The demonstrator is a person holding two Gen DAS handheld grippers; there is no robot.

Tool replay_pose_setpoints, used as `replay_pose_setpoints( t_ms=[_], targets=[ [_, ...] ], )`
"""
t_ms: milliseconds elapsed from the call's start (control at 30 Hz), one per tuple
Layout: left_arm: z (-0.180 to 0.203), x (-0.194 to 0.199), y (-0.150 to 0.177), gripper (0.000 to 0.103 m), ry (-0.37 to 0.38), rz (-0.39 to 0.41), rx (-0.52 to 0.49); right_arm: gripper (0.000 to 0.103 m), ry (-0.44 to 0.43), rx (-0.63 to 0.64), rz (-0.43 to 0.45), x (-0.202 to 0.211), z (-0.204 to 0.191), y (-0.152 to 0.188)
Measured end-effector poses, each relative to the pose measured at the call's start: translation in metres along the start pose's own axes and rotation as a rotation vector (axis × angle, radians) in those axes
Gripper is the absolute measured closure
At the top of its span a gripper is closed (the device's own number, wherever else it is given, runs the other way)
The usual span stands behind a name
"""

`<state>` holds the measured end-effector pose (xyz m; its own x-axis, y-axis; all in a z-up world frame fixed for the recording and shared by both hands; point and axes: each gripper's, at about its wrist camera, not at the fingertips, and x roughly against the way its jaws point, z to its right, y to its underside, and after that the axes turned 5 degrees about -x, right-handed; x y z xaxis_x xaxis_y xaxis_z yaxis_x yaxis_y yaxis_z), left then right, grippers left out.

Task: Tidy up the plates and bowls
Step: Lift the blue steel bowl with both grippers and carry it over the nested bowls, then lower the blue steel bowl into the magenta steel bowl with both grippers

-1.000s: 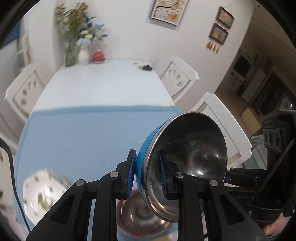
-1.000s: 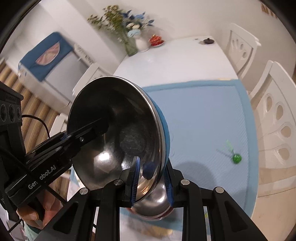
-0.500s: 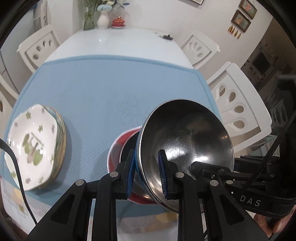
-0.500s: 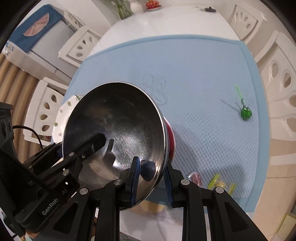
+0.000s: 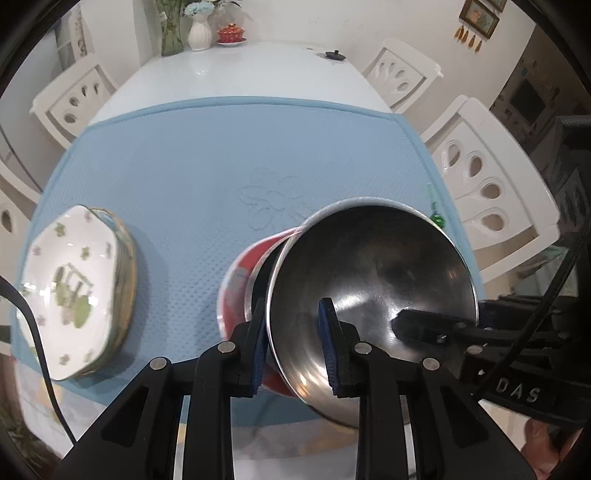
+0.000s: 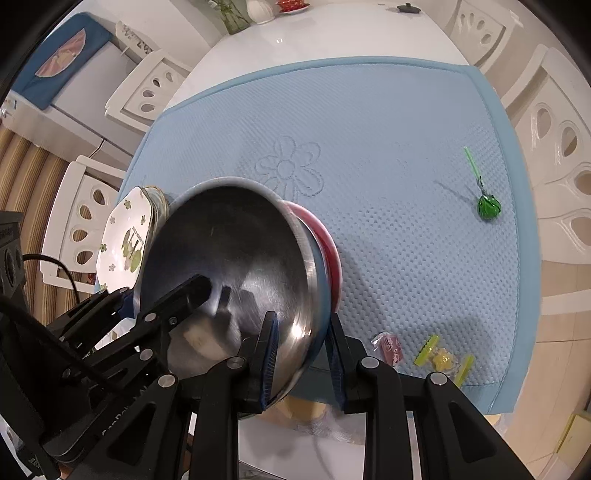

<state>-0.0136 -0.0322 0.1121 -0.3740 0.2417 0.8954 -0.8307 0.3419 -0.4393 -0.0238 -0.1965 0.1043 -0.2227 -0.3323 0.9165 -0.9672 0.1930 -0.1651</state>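
A steel bowl with a blue outside (image 5: 373,273) (image 6: 236,258) sits tilted in a red bowl (image 5: 240,273) (image 6: 325,240) near the front edge of the blue mat (image 5: 221,166). My left gripper (image 5: 293,347) straddles the steel bowl's left rim, with its jaws opened apart from the wall. My right gripper (image 6: 301,354) straddles the right rim, also with a gap on the outer side. A stack of white plates with green clover print (image 5: 74,288) (image 6: 125,240) lies on the mat to the left.
A green lollipop (image 6: 487,206) lies on the mat at right, wrapped sweets (image 6: 439,356) at the front right. White chairs (image 5: 491,184) flank the white table (image 5: 240,74). Vases and a red lidded cup (image 5: 231,35) stand at the far end.
Both grippers brought the steel bowl down from the air into the red bowl. Their jaws, clamped on the rim before, now stand wider apart.
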Motion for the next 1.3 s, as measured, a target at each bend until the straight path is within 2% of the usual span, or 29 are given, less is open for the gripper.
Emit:
replay_pose_setpoints(
  t_ms=[33, 167, 333, 400, 567, 633, 700, 833, 933, 1100, 1300],
  targets=[
    [0.0, 0.001, -0.001, 0.073, -0.023, 0.003, -0.009, 0.079, 0.005, -0.004, -0.002, 0.0, 0.001, 0.0],
    [-0.008, 0.007, 0.004, 0.073, -0.068, 0.009, -0.018, 0.078, -0.007, -0.027, -0.01, 0.001, 0.007, 0.0],
    [-0.025, 0.01, 0.009, 0.073, -0.03, 0.007, 0.048, 0.078, -0.019, -0.039, -0.013, 0.001, 0.009, 0.002],
    [-0.024, 0.01, 0.008, 0.073, -0.039, 0.008, 0.05, 0.078, -0.031, -0.045, -0.012, 0.001, 0.01, 0.001],
    [-0.018, 0.021, 0.008, 0.073, -0.045, 0.047, 0.037, 0.078, -0.062, -0.022, 0.077, 0.012, 0.011, 0.0],
    [-0.02, 0.024, 0.008, 0.073, -0.047, 0.053, 0.042, 0.078, -0.05, -0.029, 0.079, 0.011, 0.013, -0.001],
    [-0.023, 0.026, 0.008, 0.073, -0.051, 0.059, 0.051, 0.078, -0.094, -0.055, 0.079, 0.013, 0.017, 0.0],
    [-0.035, 0.027, 0.009, 0.073, -0.028, 0.059, 0.099, 0.078, -0.099, -0.048, 0.131, 0.024, 0.02, 0.0],
    [-0.041, 0.025, 0.009, 0.073, -0.01, 0.053, 0.126, 0.078, -0.079, -0.051, 0.116, 0.019, 0.022, -0.002],
    [-0.039, 0.024, 0.01, 0.073, -0.017, 0.048, 0.112, 0.078, -0.092, -0.09, 0.059, -0.002, 0.031, 0.0],
    [-0.038, 0.018, 0.011, 0.073, -0.009, 0.03, 0.119, 0.078, -0.108, -0.067, 0.091, 0.001, 0.028, 0.002]
  ],
)
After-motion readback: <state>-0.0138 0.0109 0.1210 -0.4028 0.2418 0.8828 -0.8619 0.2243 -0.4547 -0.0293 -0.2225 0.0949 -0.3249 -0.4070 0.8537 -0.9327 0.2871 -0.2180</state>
